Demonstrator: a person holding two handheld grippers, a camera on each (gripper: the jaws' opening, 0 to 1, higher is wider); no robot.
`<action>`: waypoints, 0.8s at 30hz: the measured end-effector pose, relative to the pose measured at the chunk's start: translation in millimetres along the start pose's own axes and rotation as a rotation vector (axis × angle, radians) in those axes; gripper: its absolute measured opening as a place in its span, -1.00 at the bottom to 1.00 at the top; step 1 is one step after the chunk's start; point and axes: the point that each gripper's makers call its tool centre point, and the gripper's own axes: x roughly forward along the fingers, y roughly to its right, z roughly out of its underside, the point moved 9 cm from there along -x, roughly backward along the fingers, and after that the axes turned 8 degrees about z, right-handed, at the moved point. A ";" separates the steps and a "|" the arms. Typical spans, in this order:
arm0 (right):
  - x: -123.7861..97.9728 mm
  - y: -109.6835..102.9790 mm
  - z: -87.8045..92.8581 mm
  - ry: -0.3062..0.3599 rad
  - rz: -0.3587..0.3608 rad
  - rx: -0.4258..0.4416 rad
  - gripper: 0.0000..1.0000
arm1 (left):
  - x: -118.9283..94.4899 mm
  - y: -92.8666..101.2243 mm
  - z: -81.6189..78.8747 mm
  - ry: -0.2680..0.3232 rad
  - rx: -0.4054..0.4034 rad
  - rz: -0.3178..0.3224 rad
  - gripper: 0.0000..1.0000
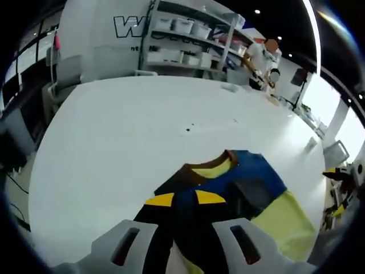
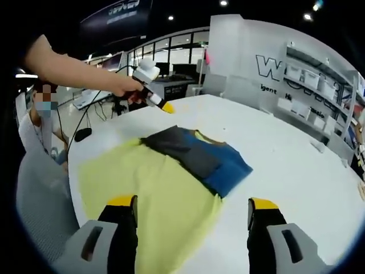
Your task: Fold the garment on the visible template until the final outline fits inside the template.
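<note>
Yellow, blue and black garment (image 2: 171, 171) lies partly folded on the white worktop (image 2: 296, 165), the right gripper (image 2: 193, 212) above its near edge with fingers wide apart and empty, the left gripper (image 1: 181, 233) close over its dark part, fingers parted, grip unclear.

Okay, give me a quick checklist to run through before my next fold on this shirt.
1. Garment on the table: ok, yellow body spread, blue and dark parts folded over.
2. Right gripper open and empty: ok.
3. Left gripper free of cloth: cannot tell; its jaws frame dark fabric in the left gripper view.
4. Template outline visible: not ok, none seen.
5. Collar visible: ok.
</note>
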 end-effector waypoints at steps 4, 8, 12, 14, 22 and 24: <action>15.7 2.8 -5.2 -0.002 -0.009 0.013 0.42 | 1.5 -8.4 4.4 -0.019 0.002 -0.011 -0.73; 29.9 4.7 -8.4 -0.011 -0.013 -0.026 0.30 | 2.5 -11.1 7.6 -0.028 0.008 -0.014 -0.73; 47.0 10.1 -10.3 -0.037 -0.022 -0.034 0.22 | 6.1 -13.8 10.8 -0.044 0.028 -0.010 -0.73; 54.0 13.6 -11.6 -0.043 -0.020 -0.024 0.18 | 7.7 -14.3 11.7 -0.051 0.042 -0.010 -0.74; 80.4 21.1 -17.4 -0.054 -0.018 0.011 -0.03 | 13.6 -9.3 17.2 -0.086 0.097 -0.001 -0.76; 87.8 21.3 -17.5 -0.060 -0.020 0.015 -0.07 | 14.7 -6.3 18.2 -0.090 0.107 0.000 -0.76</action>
